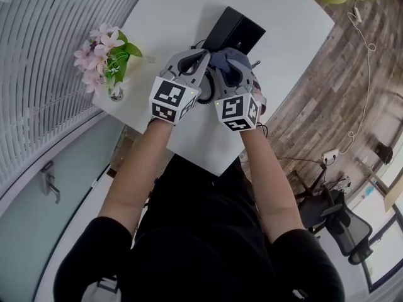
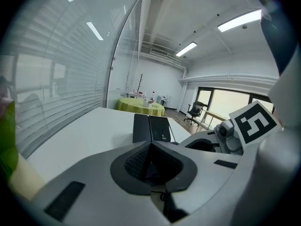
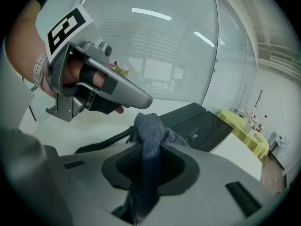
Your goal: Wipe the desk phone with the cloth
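Left gripper (image 2: 150,144): clenched, the two jaws pressed together with nothing between them; held low over the white table (image 1: 286,17), its tip just short of the phone's near end.
Right gripper (image 3: 153,145): clamped on the cloth (image 3: 149,126), which bunches up above the jaw tips and hangs down through the gap behind them.
Cloth: grey-blue, a crumpled wad at the phone's near edge; whether it touches the phone cannot be told.
Desk phone (image 1: 236,30): black, lying on the far part of the table just ahead of both grippers; its coiled cord (image 3: 101,144) runs off toward the left in the right gripper view.
The pair: seen from the head view, the left gripper (image 1: 203,56) and right gripper (image 1: 221,68) sit side by side, their marker cubes almost touching, both pointing toward the phone.
Hand (image 3: 70,76): bare fingers wrapped through the handle of the left gripper (image 3: 141,99), seen from the right gripper view.
Flowers (image 1: 104,52): pink blooms with green leaves in a small vase at the table's left edge, well apart from the phone.
Backdrop: a curved glass wall with blinds beside the table; a yellow-covered table (image 2: 141,106) farther back.
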